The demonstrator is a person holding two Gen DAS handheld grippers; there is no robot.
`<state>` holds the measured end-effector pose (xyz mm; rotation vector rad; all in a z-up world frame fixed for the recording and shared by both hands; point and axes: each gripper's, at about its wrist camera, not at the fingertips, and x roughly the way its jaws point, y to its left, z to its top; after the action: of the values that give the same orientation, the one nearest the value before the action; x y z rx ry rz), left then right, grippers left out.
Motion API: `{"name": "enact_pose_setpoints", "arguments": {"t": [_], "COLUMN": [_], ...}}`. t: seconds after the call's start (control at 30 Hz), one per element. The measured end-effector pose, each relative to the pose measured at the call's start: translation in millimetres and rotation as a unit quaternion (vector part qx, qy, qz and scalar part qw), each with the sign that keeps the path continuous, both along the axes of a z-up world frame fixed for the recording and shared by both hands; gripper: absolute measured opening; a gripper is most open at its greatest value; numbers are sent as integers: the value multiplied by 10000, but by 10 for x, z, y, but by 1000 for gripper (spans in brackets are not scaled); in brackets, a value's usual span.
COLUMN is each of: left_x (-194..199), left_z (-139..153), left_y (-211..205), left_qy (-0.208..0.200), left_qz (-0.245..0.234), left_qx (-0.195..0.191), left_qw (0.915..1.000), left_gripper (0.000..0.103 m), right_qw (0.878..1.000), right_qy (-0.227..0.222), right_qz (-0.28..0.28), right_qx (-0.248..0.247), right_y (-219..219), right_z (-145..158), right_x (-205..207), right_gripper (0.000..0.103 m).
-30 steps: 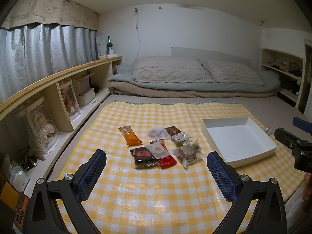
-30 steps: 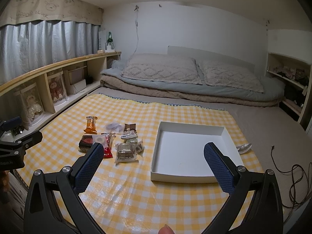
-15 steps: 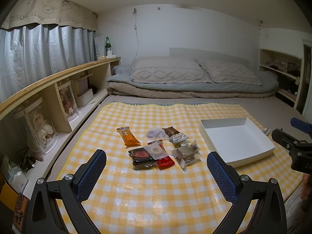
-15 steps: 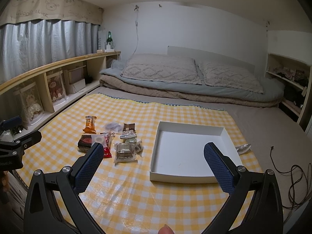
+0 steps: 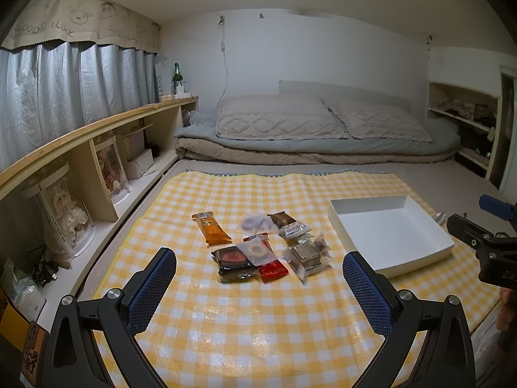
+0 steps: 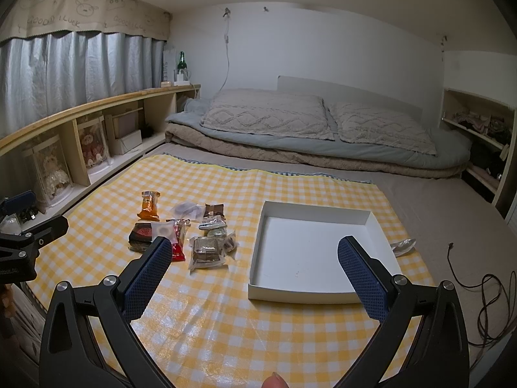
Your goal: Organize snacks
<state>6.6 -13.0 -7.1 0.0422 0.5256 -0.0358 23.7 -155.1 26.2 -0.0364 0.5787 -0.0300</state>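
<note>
Since 1.0 s ago, the left view has slid slightly: snack pile and tray sit a little further left in frame; nothing on the cloth has moved. Left gripper (image 5: 259, 270) hovers above the yellow checked cloth (image 5: 258, 317), fingers spread wide apart, holding nothing. Right gripper (image 6: 255, 255) likewise spread wide, empty. Snacks (image 5: 258, 245) lie clustered mid-cloth: orange packet (image 5: 211, 228) at far left, red packet (image 5: 273, 266) and clear-wrapped brown square (image 5: 305, 255) nearer. White tray (image 6: 310, 252) lies just right of the pile, not touching.
</note>
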Motion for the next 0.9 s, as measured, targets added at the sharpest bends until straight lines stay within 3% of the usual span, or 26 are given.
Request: {"name": "enact_pose_setpoints", "arguments": {"t": [0.9], "left_x": [6], "left_z": [30], "left_y": [-9], "left_qy": [-37], "left_qz": [-2], "left_qx": [-17], "left_qw": [10000], "left_gripper": [103], "right_qw": [10000], "right_qy": [-11], "right_qz": [-6], "right_qx": [-11], "right_y": [-3], "right_z": [-2], "right_x": [-4], "right_gripper": [103]}}
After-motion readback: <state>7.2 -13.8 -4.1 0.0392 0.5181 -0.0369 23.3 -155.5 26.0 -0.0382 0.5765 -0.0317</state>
